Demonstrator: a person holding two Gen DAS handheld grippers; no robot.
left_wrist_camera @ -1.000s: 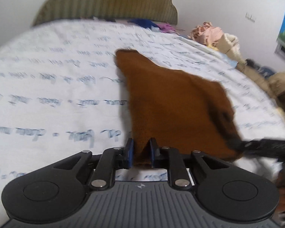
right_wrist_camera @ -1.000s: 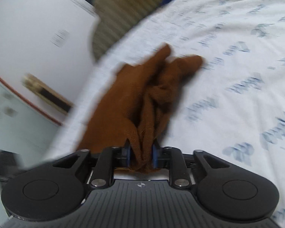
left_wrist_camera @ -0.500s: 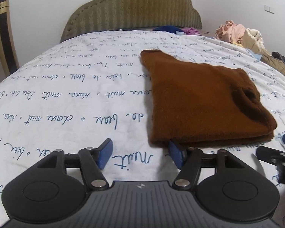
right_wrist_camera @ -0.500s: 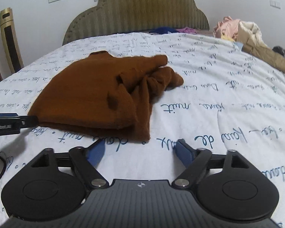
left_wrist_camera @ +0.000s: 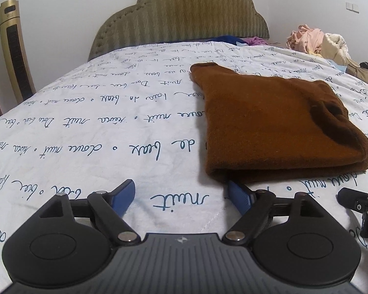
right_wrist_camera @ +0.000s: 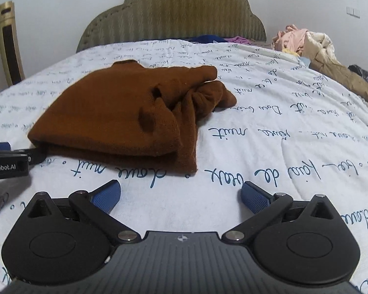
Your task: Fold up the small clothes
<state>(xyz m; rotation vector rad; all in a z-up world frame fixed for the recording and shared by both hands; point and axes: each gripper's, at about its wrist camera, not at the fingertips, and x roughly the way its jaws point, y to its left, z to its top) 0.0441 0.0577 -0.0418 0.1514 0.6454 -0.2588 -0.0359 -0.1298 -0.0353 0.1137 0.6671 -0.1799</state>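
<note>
A brown knitted garment (left_wrist_camera: 269, 127) lies folded double on the white bed sheet (left_wrist_camera: 85, 127), fold edge toward me. In the right wrist view the garment (right_wrist_camera: 115, 117) shows a bunched sleeve at its right side. My left gripper (left_wrist_camera: 181, 193) is open and empty, just short of the garment's near left corner; its right fingertip (left_wrist_camera: 235, 191) sits close under the fold edge. My right gripper (right_wrist_camera: 180, 191) is open and empty, a little before the garment's near right corner. Part of the right gripper (left_wrist_camera: 360, 208) shows at the left view's right edge, and the left gripper (right_wrist_camera: 7, 159) at the right view's left edge.
A padded olive headboard (left_wrist_camera: 179, 17) stands at the far end. A heap of pink, cream and tan clothes (right_wrist_camera: 311, 46) lies at the far right. Blue and purple clothes (left_wrist_camera: 240, 40) lie by the headboard. A gold tower fan (left_wrist_camera: 14, 46) stands at the left.
Both grippers held the garment's edge a second ago. They have let go, opened wide and drawn back slightly. The garment now lies folded flat on the sheet.
</note>
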